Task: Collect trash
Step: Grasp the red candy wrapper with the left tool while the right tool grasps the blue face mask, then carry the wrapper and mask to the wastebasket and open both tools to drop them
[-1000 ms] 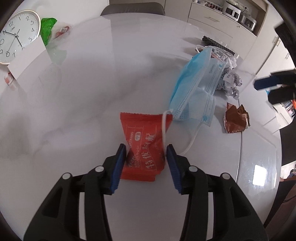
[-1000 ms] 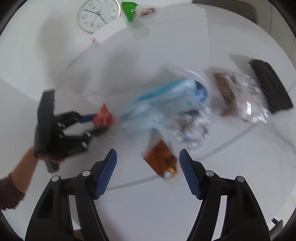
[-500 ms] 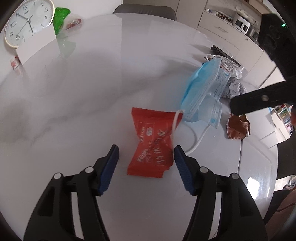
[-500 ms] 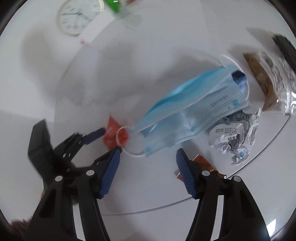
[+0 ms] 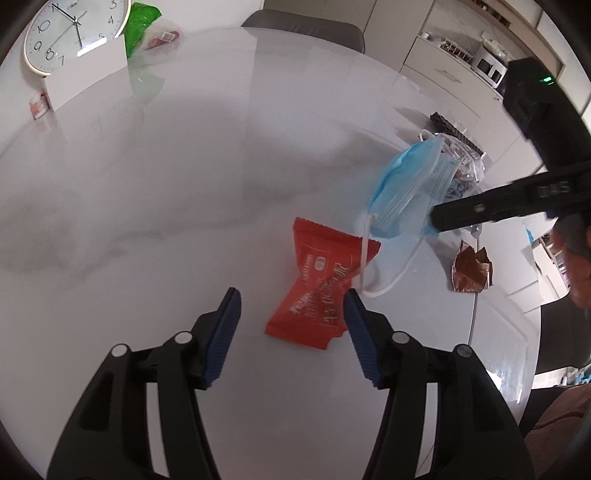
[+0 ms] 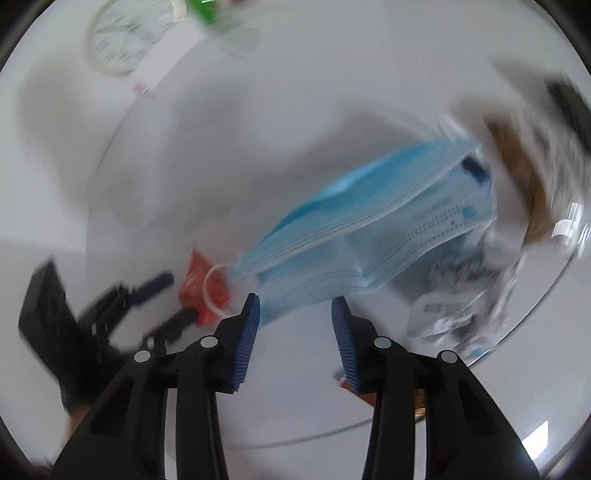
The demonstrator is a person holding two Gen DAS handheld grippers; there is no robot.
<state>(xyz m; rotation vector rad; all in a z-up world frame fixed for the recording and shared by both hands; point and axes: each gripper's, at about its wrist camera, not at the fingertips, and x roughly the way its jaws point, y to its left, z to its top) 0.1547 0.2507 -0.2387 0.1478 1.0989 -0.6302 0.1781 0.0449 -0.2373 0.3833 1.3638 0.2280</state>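
Observation:
A red snack wrapper [image 5: 320, 291] lies flat on the white marble table [image 5: 166, 184]. My left gripper [image 5: 291, 314] is open just in front of it, its right fingertip at the wrapper's edge. A blue face mask [image 5: 404, 192] lies past the wrapper, its white ear loop over the wrapper's corner. My right gripper [image 6: 295, 310] is open, its tips at the near edge of the blue mask [image 6: 369, 240]. It shows as a black bar in the left wrist view [image 5: 480, 212]. The red wrapper [image 6: 201, 291] and left gripper [image 6: 147, 302] appear at the left, blurred.
A brown crumpled wrapper [image 5: 471, 269] lies right of the mask. Crumpled clear and printed packaging [image 6: 480, 291] sits behind the mask. A wall clock [image 5: 70, 33], white card [image 5: 86, 83] and green bag [image 5: 142, 27] stand at the table's far left. A chair [image 5: 303, 29] stands behind.
My left gripper let go of the red wrapper, opened and drew back. My right gripper came down to the blue mask, its jaws narrowing around the near edge.

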